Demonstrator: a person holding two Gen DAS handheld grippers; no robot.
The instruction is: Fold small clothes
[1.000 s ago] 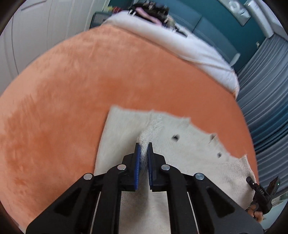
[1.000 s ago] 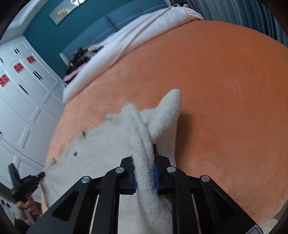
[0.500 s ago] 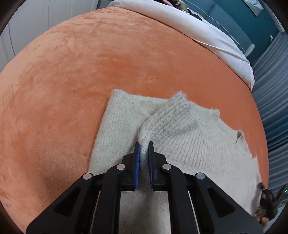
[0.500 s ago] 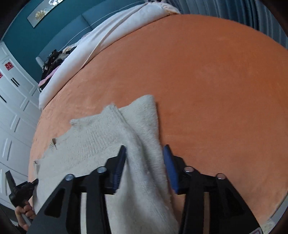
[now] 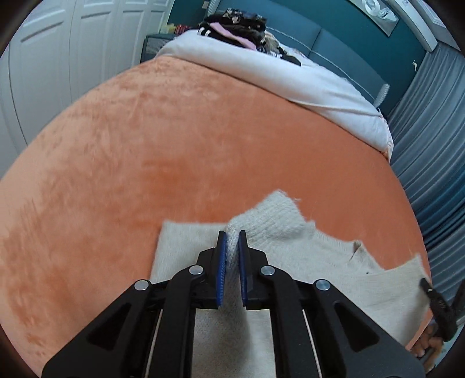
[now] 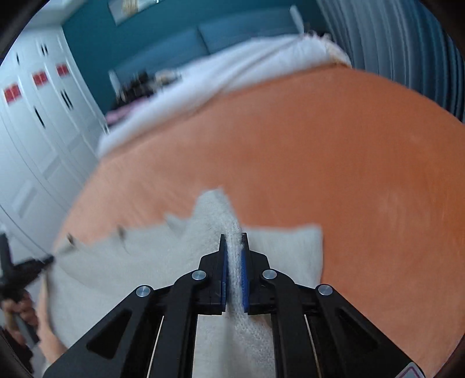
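A cream knitted sweater (image 5: 290, 221) lies on the orange blanket (image 5: 174, 145) near the front edge of the bed. My left gripper (image 5: 232, 235) is shut on a raised fold of the knit at the sweater's left side. In the right wrist view the sweater (image 6: 290, 250) spreads under the tool, and my right gripper (image 6: 233, 237) is shut on a ridge of the knit that runs up between its blue pads. The picture there is blurred. Each view shows the other gripper at its edge, held by a hand.
A white duvet (image 5: 290, 81) lies folded back at the far end of the bed, with a dark pile of clothes (image 5: 238, 26) on it. White wardrobe doors (image 6: 35, 139) stand on the left, grey curtains (image 5: 430, 162) on the right. Orange blanket stretches beyond the sweater.
My right gripper opened and let go of the sleeve, then shut again on a ridge of the knit. The left gripper kept its grip and shifted with the fold; a sleeve now lies folded across the sweater.
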